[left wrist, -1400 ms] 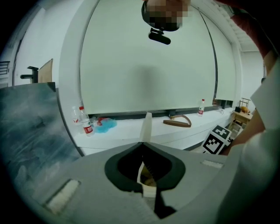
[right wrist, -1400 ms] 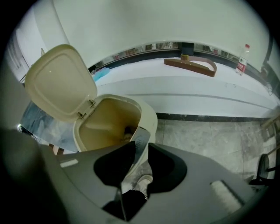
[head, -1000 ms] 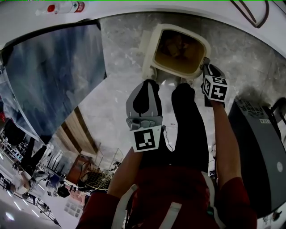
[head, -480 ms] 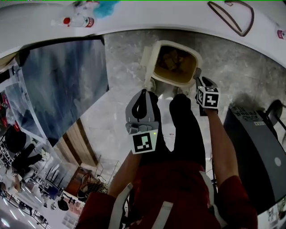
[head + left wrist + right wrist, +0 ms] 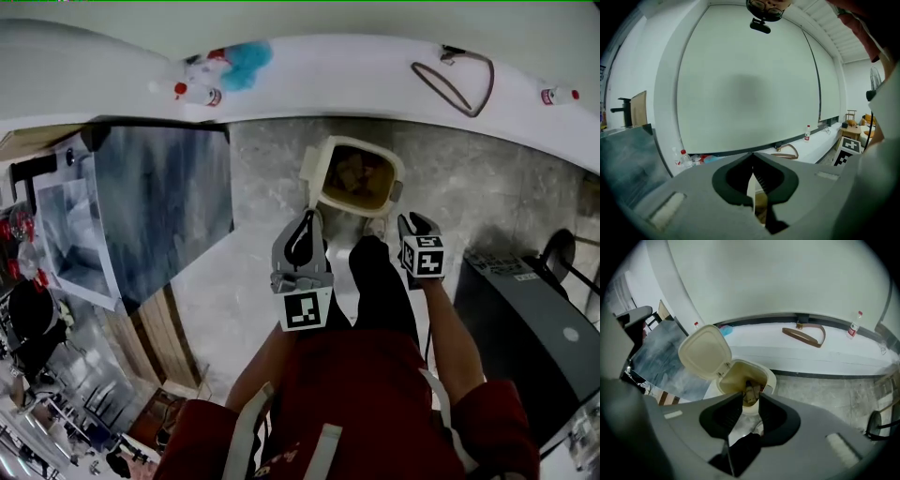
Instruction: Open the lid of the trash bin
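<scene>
Bin stands on the floor against the white ledge, directly ahead of the person's feet. Lid is already swung up and back on its hinge, tilted towards the left of the right gripper view. The mouth is fully exposed, with rubbish visible inside.

Right claw points steeply down at the bin. Its jaws are spread wide with nothing between them; only the bin rim, a dark trouser leg and a pale shoe show through the gap. It hangs clear above the bin, touching neither rim nor lid.

Left claw aims nearly level at the wall. Its tips meet and it grips nothing. In the head view it sits over the person's left leg, apart from the bin.

A shoe is close to the bin's base. Whether it presses a pedal cannot be told.

Step in hand, as judged: the opening itself looks done, since the lid is up and neither claw is on it. This reads as the end of the task.

Next move, as judged: little is called for beyond keeping both claws away from the raised lid so it is not knocked shut. If the lid proves unstable, the open right claw is the nearer one to steady its edge.
</scene>
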Motion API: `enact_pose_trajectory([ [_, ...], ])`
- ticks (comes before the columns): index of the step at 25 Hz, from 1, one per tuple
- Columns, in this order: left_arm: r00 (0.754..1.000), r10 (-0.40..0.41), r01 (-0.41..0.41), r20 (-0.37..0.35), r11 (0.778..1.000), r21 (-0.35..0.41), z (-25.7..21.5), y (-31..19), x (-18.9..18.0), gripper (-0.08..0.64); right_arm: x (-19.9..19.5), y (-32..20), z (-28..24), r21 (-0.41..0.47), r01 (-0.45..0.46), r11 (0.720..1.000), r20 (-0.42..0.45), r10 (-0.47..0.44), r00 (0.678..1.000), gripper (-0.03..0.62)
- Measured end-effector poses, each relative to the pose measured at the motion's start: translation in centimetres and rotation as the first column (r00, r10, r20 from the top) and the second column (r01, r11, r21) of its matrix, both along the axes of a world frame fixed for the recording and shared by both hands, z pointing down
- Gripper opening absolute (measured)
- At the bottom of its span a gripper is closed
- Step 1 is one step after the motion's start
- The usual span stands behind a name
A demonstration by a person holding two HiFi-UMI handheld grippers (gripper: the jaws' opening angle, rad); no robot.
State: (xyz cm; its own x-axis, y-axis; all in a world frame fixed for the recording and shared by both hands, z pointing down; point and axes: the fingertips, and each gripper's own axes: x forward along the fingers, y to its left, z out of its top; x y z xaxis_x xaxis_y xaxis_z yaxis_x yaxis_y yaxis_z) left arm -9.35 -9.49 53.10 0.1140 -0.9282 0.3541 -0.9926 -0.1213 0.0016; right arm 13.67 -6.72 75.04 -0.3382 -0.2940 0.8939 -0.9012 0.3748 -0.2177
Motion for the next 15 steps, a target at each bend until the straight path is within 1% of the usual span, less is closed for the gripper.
enact_pose_trajectory([
  [5, 0.999, 0.034, -0.035, 0.006, 0.998, 0.061, -4.0, -0.3, 0.2, 0.005, -0.8, 0.2, -5.9, 0.082, 0.002, 0.997, 0.034, -0.005, 0.999, 0.106],
  [9, 0.997, 0.078, -0.079, 0.021, 0.99, 0.12, -7.5, -0.8, 0.6, 0.005, -1.5, -0.7, -11.7, 0.192, -0.019, 0.981, 0.078, 0.004, 0.997, 0.106],
  [12, 0.995, 0.096, -0.101, 0.036, 0.98, 0.169, -9.8, -1.4, 0.6, 0.005, -1.8, -2.1, -16.1, 0.289, -0.06, 0.955, 0.111, 0.028, 0.993, 0.106],
  [15, 0.996, 0.089, -0.094, 0.031, 0.976, 0.197, -11.5, -2.0, 0.5, 0.005, -1.8, -3.8, -20.5, 0.395, -0.084, 0.915, 0.128, 0.036, 0.991, 0.106],
])
